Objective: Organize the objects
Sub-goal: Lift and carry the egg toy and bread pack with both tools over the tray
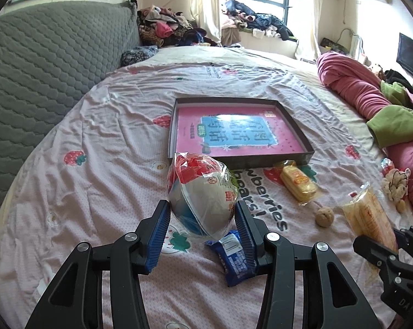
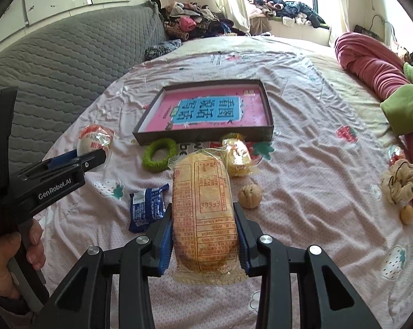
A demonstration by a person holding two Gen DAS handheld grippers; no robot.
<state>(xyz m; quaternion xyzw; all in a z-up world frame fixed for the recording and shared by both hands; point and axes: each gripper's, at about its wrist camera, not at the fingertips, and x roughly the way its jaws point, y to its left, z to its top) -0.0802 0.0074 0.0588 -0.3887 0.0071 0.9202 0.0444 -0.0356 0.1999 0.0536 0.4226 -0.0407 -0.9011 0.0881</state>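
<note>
The left claw (image 1: pixel 203 213) points forward and steeply down over the bed (image 1: pixel 102 142), its two blue pads clamped on the sides of a round wrapped bun (image 1: pixel 203 192), a pale bun in clear plastic with red print at the top. The bun is held clear of the sheet, in front of the near wall of the tray (image 1: pixel 305 137). From the right wrist view the same claw comes in from the left edge, tilted down, with a hand (image 2: pixel 11 257) wrapped around its grip at the lower left, thumb and fingers showing.

The right claw (image 2: pixel 205 230) also slants down toward the bed, gripping a long cake pack (image 2: pixel 205 208) by its long sides; the pack stands on end between the pads, its printed label facing the camera, its lower seam hanging below the pads.

The tray lies flat in the middle of the bed with a pink book (image 2: pixel 214 109) inside. On the sheet between the claws and the tray lie a blue packet (image 2: pixel 147 208), a green ring (image 2: pixel 160 155) just before the tray's near wall, a yellow snack (image 2: pixel 238 156) touching that wall's front, and a walnut (image 2: pixel 249 196) near the cake pack. At the right edge are a cream scrunchie (image 2: pixel 401 182) and a rolled pink blanket (image 2: pixel 371 65).
</note>
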